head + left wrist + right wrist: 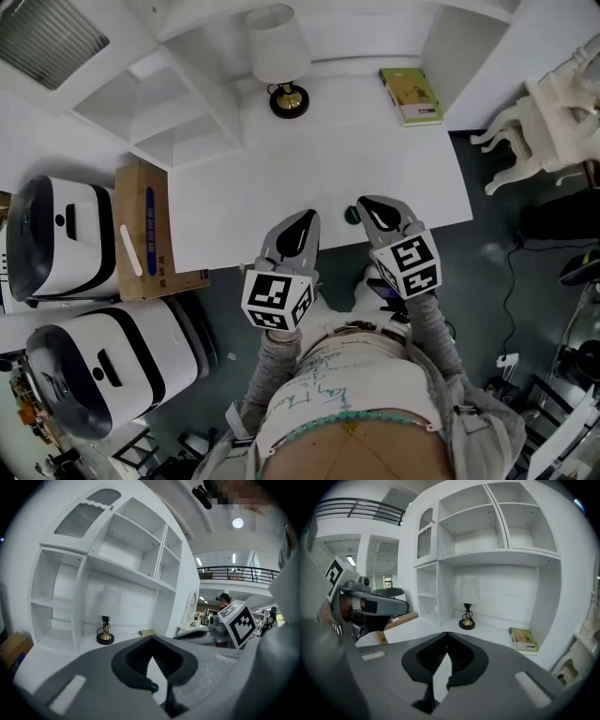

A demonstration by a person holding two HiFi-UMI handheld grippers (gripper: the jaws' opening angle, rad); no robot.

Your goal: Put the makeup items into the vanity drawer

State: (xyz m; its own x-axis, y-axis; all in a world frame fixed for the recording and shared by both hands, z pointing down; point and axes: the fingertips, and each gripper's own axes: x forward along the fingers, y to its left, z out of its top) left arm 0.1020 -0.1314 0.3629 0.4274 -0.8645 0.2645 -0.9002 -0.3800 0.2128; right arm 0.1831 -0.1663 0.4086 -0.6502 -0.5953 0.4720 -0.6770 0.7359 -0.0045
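Both tongs are closed and hold nothing. The left tongs (307, 218) and the right tongs (367, 202) point side by side over the front edge of the white table (281, 178). A small dark green round thing (352, 214) sits between them, just beside the right tips. A lamp (281, 56) and a book (411, 96) stand well beyond.

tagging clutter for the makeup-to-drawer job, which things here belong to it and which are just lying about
Job: white vanity desk; small dark green round knob-like thing at its front edge; left gripper and right gripper, both shut. No makeup visible.
Lying about: white-shaded lamp on black base; green book; brown cardboard box; white carved chair.
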